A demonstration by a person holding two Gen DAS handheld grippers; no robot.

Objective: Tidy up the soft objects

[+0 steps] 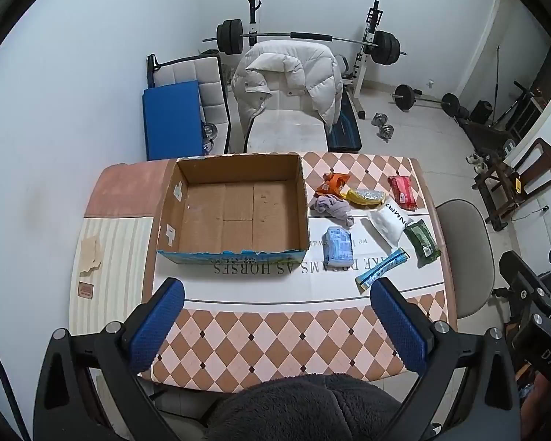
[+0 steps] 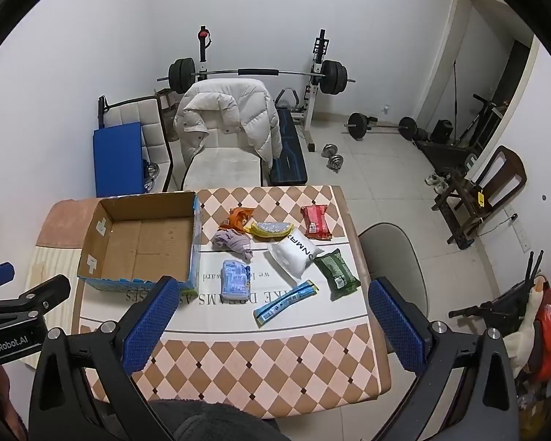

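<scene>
Eight soft items: packets, pouches and a crumpled lilac cloth (image 1: 332, 208) on the tabletop (image 1: 275, 334)
Position: right of empty cardboard box (image 1: 235, 213), beyond both tools
Left tool (image 1: 275, 325): spread, empty
Right tool (image 2: 273, 325): spread, empty

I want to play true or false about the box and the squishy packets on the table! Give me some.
1. The cardboard box has packets inside. False: it is empty.
2. A purple cloth lies between the box and the yellow packet. True.
3. The left hand-held gripper squeezes the blue packet. False: it is open, holding nothing.
4. The red packet lies on the table. True.
5. The right hand-held gripper is open. True.
</scene>
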